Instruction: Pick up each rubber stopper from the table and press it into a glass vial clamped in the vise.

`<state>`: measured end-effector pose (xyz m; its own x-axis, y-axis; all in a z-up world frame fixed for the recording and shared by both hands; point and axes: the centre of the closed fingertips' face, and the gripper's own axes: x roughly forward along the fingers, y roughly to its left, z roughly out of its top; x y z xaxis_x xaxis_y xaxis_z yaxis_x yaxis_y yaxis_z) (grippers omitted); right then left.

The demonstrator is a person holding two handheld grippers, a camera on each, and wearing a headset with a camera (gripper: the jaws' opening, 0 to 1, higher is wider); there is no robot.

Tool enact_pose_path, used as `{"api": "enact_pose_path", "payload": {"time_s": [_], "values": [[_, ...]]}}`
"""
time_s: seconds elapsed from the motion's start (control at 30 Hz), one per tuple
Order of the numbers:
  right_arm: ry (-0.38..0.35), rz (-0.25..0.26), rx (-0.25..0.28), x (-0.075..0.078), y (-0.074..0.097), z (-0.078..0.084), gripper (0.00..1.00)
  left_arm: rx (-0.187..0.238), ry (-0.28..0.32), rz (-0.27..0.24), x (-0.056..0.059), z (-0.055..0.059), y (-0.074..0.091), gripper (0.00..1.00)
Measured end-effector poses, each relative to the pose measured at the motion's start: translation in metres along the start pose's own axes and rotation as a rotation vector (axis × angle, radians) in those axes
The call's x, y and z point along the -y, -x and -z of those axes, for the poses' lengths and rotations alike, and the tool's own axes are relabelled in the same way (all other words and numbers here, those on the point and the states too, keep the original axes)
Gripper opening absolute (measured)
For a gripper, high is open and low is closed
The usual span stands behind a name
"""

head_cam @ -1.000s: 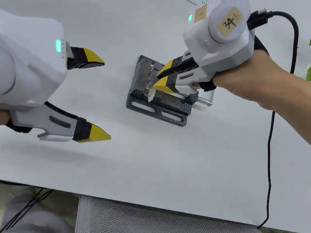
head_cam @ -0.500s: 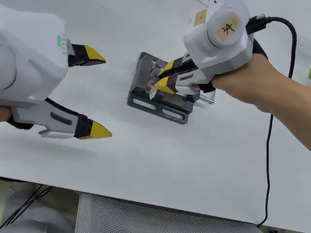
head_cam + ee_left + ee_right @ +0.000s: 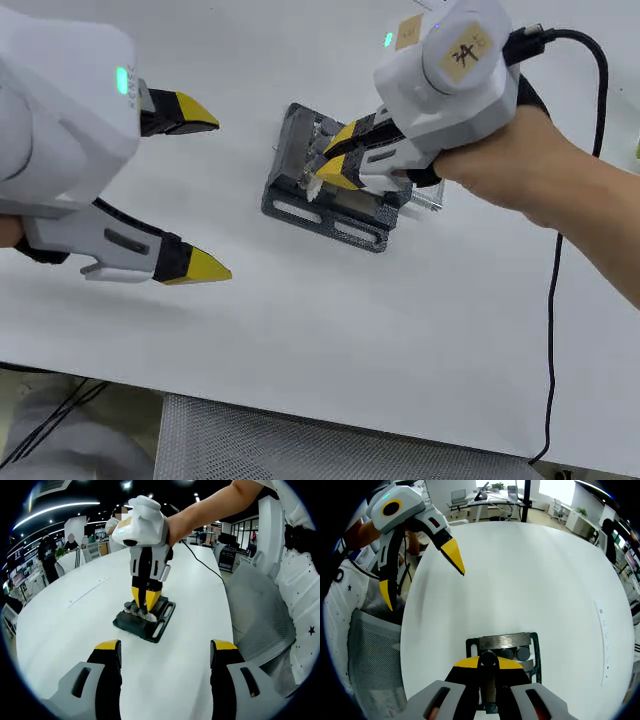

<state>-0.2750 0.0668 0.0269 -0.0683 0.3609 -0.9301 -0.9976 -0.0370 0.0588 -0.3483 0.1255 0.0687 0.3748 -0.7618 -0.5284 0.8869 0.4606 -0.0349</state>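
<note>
Pinching stopper point(image 3: 488, 656) end-on | right claw point(image 3: 488, 662) aimed down at vise point(image 3: 506, 641) | left claw point(image 3: 166, 649) agape

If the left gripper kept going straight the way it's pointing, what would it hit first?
Probably the vise, about where the right gripper reaches down onto it. Bare table lies between them, though depth is hard to judge.

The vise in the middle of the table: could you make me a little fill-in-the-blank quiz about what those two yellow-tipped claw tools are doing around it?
The left gripper hovers apart from the vise, its jaws wide ____.
The right gripper, directly over the vise, is shut on a dark rubber ____.
The table beneath the vise is plain ____.
Missing words: open; stopper; white.
</note>
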Motion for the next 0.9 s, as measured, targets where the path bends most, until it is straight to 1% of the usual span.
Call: {"api": "enact_pose_path", "payload": {"time_s": [0.4, 0.53, 0.63, 0.7, 0.9], "values": [[-0.011, -0.010, -0.001, -0.0007, -0.0008, 0.0007, 0.05, 0.004, 0.000, 0.007, 0.0015, -0.0010, -0.0022, 0.71], [0.002, -0.008, -0.008, 0.0002, -0.0015, 0.0008, 0.05, 0.008, 0.001, 0.009, 0.0016, -0.0023, -0.0024, 0.71], [0.010, -0.011, -0.003, 0.0001, -0.0008, 0.0007, 0.05, 0.006, -0.003, 0.013, 0.0022, -0.0028, -0.0028, 0.70], [-0.002, -0.013, 0.002, -0.0004, -0.0008, 0.0003, 0.06, 0.005, -0.004, 0.016, 0.0026, -0.0034, -0.0029, 0.70], [0.011, -0.018, 0.004, -0.0026, -0.0005, -0.0006, 0.07, 0.007, -0.003, 0.016, 0.0029, -0.0043, -0.0023, 0.69]]}}
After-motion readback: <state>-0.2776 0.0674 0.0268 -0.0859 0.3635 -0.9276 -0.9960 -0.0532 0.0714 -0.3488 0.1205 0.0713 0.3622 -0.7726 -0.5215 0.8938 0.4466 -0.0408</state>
